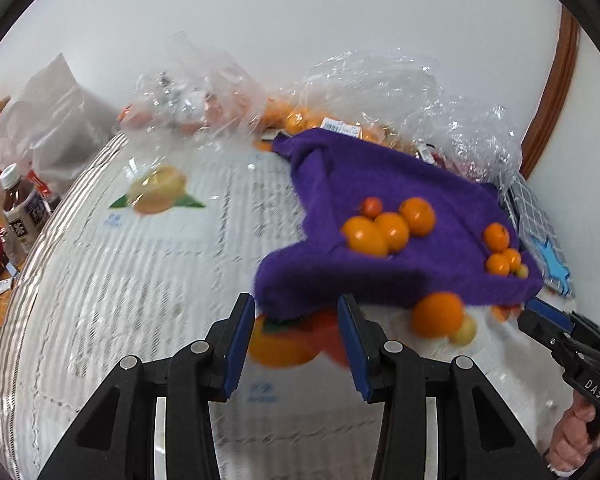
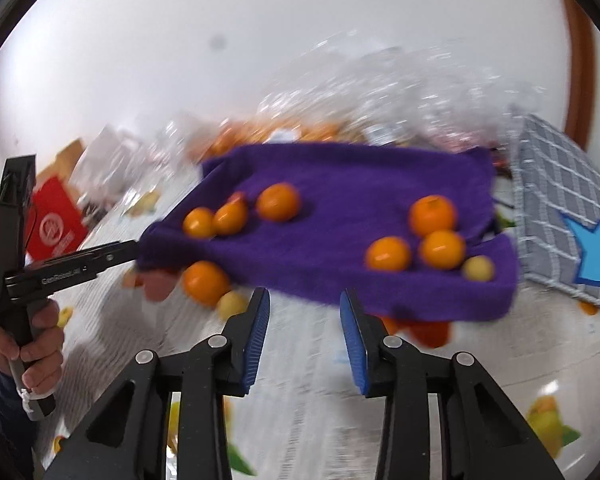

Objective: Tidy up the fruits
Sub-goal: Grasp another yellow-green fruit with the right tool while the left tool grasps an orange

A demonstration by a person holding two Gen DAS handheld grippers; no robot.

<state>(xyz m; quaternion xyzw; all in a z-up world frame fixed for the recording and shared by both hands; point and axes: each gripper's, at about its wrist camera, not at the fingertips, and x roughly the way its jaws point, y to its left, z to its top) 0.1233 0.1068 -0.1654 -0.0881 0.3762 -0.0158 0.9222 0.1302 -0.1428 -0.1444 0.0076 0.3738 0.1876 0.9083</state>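
A purple cloth (image 1: 380,208) (image 2: 340,208) lies on the table with several small oranges (image 1: 392,230) (image 2: 278,202) and a small yellow fruit (image 2: 478,268) on it. An orange (image 1: 438,314) (image 2: 206,282) and a pale yellow fruit (image 1: 464,330) (image 2: 232,304) sit on the table at its near edge. My left gripper (image 1: 296,340) is open just in front of the cloth's near left corner. My right gripper (image 2: 304,336) is open in front of the cloth's near edge. Each gripper also shows in the other's view, the left gripper (image 2: 132,250) touching the cloth's corner and the right gripper (image 1: 540,316) at the far right.
Clear plastic bags (image 1: 400,92) with more oranges lie behind the cloth. A grey checked box with a blue star (image 2: 568,224) stands at the right. Bottles (image 1: 20,208) and a red bag (image 2: 56,224) stand at the left. The tablecloth (image 1: 140,280) has printed fruit pictures.
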